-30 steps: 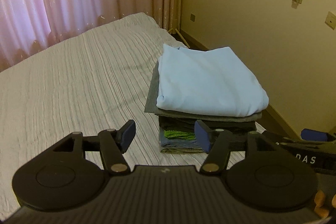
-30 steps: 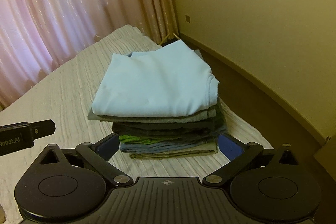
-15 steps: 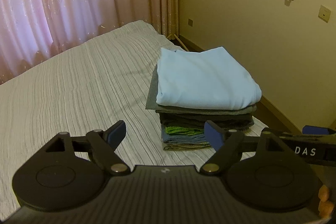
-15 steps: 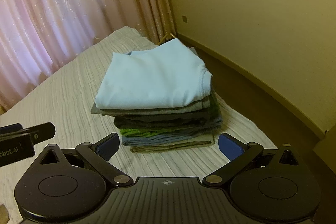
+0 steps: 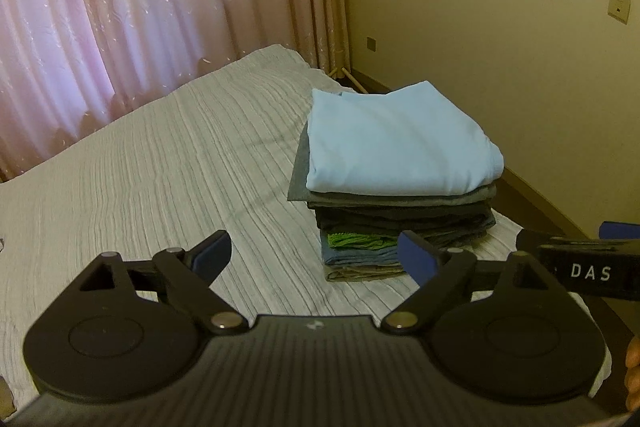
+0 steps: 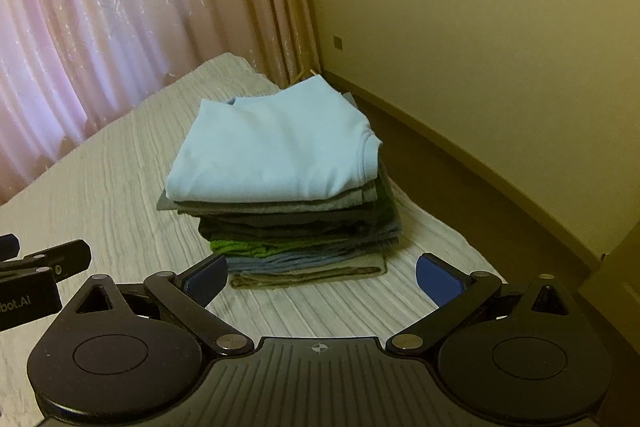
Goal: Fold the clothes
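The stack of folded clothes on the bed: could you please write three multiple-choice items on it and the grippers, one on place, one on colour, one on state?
1. Where does the stack of folded clothes sit on the bed?
A. Near the edge on the wall side
B. Against the curtain
C. In the middle of the bed

2. What colour is the top garment?
A. Bright green
B. Light blue
C. Dark grey

3. In what state are the left gripper and right gripper?
A. Both shut on cloth
B. Left shut, right open
C. Both open and holding nothing

Answers:
1. A, since the floor and wall begin just beyond the stack.
2. B, a pale blue piece lies over the grey layers.
3. C, each pair of blue pads stands wide apart with bare bedding between them.
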